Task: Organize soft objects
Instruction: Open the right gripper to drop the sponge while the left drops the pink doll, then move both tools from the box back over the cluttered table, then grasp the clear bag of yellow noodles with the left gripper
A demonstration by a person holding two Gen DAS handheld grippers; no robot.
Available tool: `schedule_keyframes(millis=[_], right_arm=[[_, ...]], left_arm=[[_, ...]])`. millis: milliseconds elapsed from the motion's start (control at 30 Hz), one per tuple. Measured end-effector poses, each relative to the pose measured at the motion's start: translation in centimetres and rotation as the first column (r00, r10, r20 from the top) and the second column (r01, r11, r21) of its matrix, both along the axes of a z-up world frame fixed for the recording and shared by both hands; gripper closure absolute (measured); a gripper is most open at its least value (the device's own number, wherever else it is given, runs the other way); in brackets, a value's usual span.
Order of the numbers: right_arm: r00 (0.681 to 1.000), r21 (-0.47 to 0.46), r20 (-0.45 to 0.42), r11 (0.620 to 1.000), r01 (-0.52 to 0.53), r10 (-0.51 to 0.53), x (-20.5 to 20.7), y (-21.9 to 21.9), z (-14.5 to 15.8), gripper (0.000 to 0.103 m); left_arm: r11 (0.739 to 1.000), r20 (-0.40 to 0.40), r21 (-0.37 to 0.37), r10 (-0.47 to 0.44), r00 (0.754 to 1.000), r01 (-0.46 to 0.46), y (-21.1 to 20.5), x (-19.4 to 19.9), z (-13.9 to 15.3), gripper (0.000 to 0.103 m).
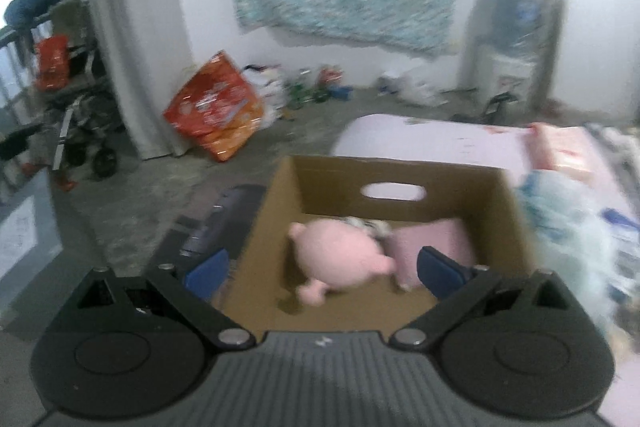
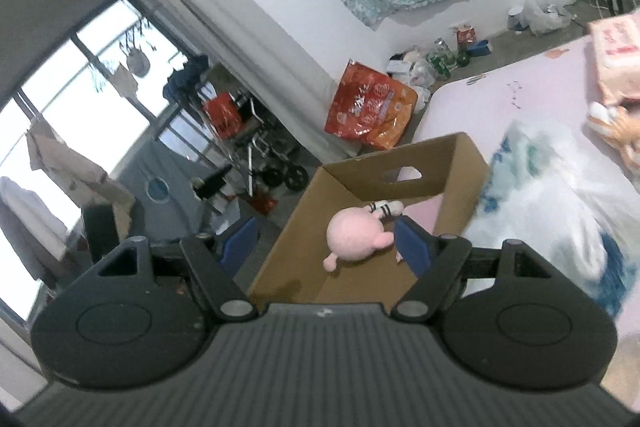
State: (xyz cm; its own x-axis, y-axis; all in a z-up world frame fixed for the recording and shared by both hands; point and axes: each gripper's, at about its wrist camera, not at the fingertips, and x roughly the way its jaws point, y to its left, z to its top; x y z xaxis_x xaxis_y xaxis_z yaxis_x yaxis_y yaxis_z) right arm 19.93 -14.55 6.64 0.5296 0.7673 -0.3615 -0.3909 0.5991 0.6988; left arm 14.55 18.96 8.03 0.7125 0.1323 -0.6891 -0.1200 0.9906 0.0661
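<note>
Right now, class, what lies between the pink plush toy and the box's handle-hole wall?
In the right wrist view, striped socks lie between the pink plush toy and that cardboard box wall.

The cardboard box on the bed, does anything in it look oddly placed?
Not really. The pink plush lies on its side in the cardboard box, against a pink cushion and a striped sock. Jumbled, nothing damaged.

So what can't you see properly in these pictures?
- Pink cushion: right wrist view, mostly behind a finger.
- Striped thing: left wrist view, blurred.
- Orange plush: right wrist view, cut off by the edge.
- Box floor: partly under the pink plush.
</note>
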Motion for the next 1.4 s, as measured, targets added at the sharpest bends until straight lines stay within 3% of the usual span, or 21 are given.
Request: schedule_keyframes(millis=[133,267,467,633,767,867,967,1133,1200,1400], right_arm=[[0.998,0.048,0.006,0.997,0.056,-0.056,-5.1,-6.1,0.3,0.027],[0.988,0.034,0.013,0.987,0.156,-0.156,-10.8,-13.1,-0.4,0.026],[0.960,-0.013,-0.009,0.960,0.279,-0.279,-18.8,-20.5,-3.7,0.025],[0.948,-0.039,-0.086,0.952,0.303,-0.305,-22.1,-22.7,-8.3,0.025],[0.946,0.003,-0.152,0.956,0.292,-0.288,-21.5,-22.3,-11.5,0.025],[0.936,0.061,-0.210,0.952,0.299,-0.281,-20.0,-22.4,-14.0,0.028],[0.941,0.031,-0.196,0.957,0.288,-0.277,-18.2,-21.2,-15.1,0.033],[0.942,0.031,-0.201,0.959,0.282,-0.270,-14.5,-20.1,-16.2,0.055],[0.934,0.031,-0.222,0.955,0.295,-0.281,-12.9,-19.9,-16.9,0.064],[0.925,0.057,-0.270,0.954,0.293,-0.268,-9.4,-19.0,-18.7,0.067]], left_arm=[[0.991,0.082,-0.082,-0.097,0.992,0.104,-2.1,-5.1,0.1,0.002],[0.972,0.128,-0.166,-0.143,0.981,0.164,-4.8,-8.6,-0.9,0.002],[0.956,0.157,-0.176,-0.206,0.966,0.233,-11.0,-12.2,-3.0,0.002],[0.925,0.133,-0.195,-0.304,0.943,0.326,-17.1,-13.0,-5.0,0.006],[0.911,0.067,-0.134,-0.384,0.921,0.390,-22.2,-11.7,-6.5,0.014],[0.915,0.012,-0.069,-0.398,0.917,0.398,-24.8,-10.3,-7.6,0.029],[0.916,-0.057,-0.025,-0.401,0.914,0.401,-26.1,-8.4,-8.8,0.036],[0.923,-0.144,-0.128,-0.379,0.914,0.363,-25.7,-5.1,-10.3,0.055],[0.927,-0.160,-0.140,-0.368,0.916,0.348,-26.1,-4.0,-10.9,0.068],[0.923,-0.211,-0.150,-0.381,0.900,0.356,-27.6,-2.2,-12.6,0.084]])
